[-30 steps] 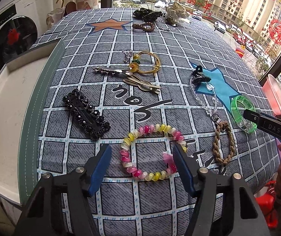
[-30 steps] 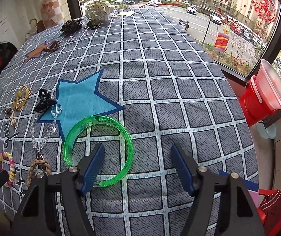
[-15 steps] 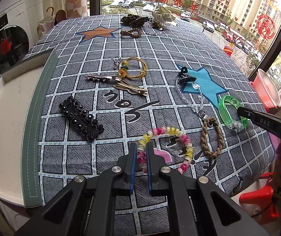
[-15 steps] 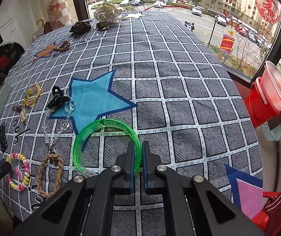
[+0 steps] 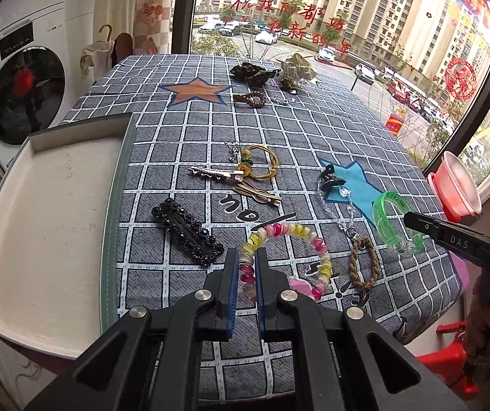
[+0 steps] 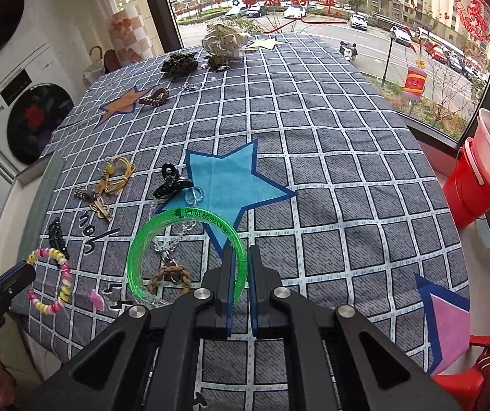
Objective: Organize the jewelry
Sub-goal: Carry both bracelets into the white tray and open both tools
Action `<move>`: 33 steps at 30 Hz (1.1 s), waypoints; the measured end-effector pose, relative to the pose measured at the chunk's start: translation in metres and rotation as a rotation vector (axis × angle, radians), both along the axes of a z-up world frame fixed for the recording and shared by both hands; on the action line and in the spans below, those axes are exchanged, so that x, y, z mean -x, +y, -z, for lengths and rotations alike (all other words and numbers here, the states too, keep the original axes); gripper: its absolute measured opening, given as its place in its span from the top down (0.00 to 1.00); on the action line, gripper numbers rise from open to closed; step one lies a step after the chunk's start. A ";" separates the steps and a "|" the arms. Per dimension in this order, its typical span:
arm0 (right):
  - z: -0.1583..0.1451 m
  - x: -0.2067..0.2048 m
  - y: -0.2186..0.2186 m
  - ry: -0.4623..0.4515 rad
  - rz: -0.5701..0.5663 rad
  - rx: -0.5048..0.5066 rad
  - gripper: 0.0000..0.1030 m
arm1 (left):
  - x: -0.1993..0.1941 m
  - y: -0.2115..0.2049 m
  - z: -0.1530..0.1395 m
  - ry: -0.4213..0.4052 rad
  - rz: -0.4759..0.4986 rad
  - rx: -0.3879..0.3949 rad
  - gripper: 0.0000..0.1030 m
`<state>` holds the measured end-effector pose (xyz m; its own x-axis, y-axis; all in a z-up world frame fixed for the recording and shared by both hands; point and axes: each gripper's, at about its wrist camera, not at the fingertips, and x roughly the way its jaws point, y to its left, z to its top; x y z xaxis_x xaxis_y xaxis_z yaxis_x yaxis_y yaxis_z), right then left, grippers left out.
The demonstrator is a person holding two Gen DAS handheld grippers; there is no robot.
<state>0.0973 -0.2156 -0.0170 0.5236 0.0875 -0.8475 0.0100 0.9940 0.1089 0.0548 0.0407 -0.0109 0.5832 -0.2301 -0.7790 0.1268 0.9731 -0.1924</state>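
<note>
My left gripper (image 5: pixel 246 267) is shut on a pink-and-yellow beaded bracelet (image 5: pixel 299 233) and holds it lifted over the checked cloth; the bracelet also shows in the right wrist view (image 6: pixel 63 274). My right gripper (image 6: pixel 242 267) is shut on a green translucent bangle (image 6: pixel 162 229), also lifted; the bangle shows in the left wrist view (image 5: pixel 387 219). A white tray with a green rim (image 5: pixel 114 205) lies at the left of the table.
On the cloth lie a black beaded hair clip (image 5: pixel 186 231), a braided brown loop on a clear chain (image 5: pixel 363 267), a black claw clip (image 5: pixel 330 178), gold ring and metal clips (image 5: pixel 258 167), and scrunchies (image 5: pixel 255 72) at the far end. Red buckets (image 6: pixel 478 188) stand right.
Both grippers closed from open, the left on the beaded bracelet, the right on the green bangle, and both have since risen with their pieces lifted off the cloth.
</note>
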 end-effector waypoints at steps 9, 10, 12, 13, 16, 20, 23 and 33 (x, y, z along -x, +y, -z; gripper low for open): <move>-0.029 -0.013 0.092 -0.037 -0.166 -0.017 0.93 | 0.000 0.073 -0.015 -0.047 -0.123 0.004 0.84; -0.031 -0.016 0.105 -0.041 -0.187 -0.016 0.93 | -0.001 0.083 -0.016 -0.051 -0.141 0.005 0.84; -0.034 -0.023 0.129 -0.046 -0.226 -0.015 0.93 | -0.004 0.102 -0.017 -0.055 -0.176 0.003 0.84; -0.036 -0.026 0.142 -0.050 -0.245 -0.015 0.93 | -0.006 0.111 -0.018 -0.058 -0.191 0.000 0.84; -0.041 -0.035 0.181 -0.060 -0.300 -0.013 0.93 | -0.013 0.137 -0.018 -0.065 -0.230 -0.019 0.84; -0.043 -0.050 0.229 -0.066 -0.366 -0.002 0.93 | -0.028 0.168 -0.016 -0.058 -0.274 -0.021 0.84; -0.042 -0.064 0.260 -0.066 -0.404 0.004 0.93 | -0.044 0.185 -0.011 -0.048 -0.297 -0.036 0.84; -0.016 -0.118 0.327 -0.028 -0.448 0.057 0.93 | -0.098 0.218 0.024 0.048 -0.364 -0.096 0.84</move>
